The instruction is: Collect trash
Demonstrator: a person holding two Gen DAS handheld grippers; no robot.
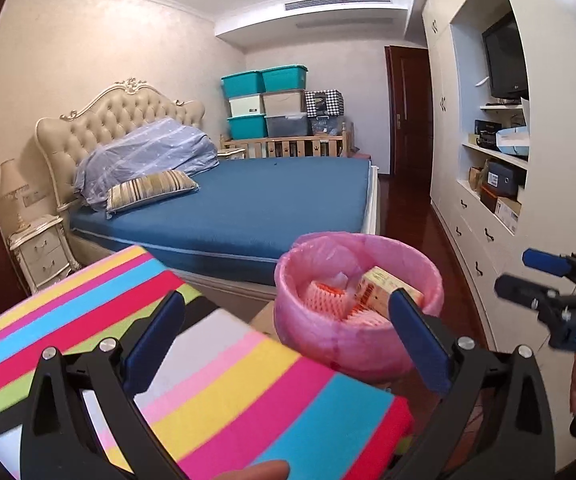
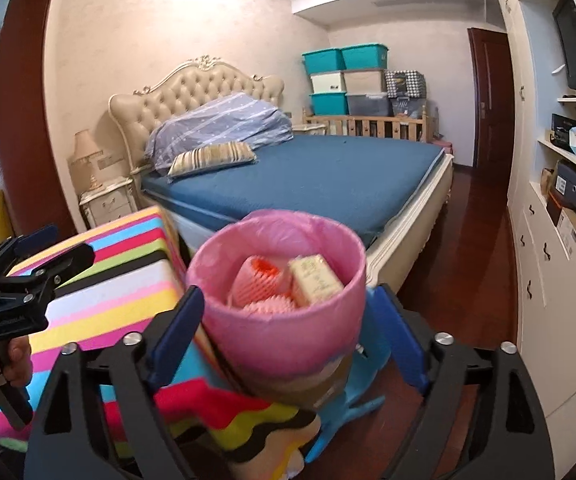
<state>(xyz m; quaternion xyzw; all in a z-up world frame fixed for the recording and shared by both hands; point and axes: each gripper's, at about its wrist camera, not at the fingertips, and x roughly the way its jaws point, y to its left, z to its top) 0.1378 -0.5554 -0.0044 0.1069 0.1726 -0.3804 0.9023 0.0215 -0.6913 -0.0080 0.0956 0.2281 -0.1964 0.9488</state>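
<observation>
Left gripper (image 1: 288, 332): blue fingers spread, empty, over the rainbow-striped cloth tabletop (image 1: 224, 380)
Right gripper (image 2: 284, 344): fingers spread on either side of the round pink-lined bin (image 2: 280, 332), contact unclear
Bin contents: pink foam fruit nets (image 2: 256, 276) left, yellow carton (image 2: 316, 280) right
Far: blue-sheeted bed (image 2: 328, 176)

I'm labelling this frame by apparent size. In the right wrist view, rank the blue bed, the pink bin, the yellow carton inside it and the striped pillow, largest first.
1. blue bed
2. pink bin, though its nearness to the camera inflates it
3. striped pillow
4. yellow carton, close to the pillow in apparent size, so that order is unsure
</observation>
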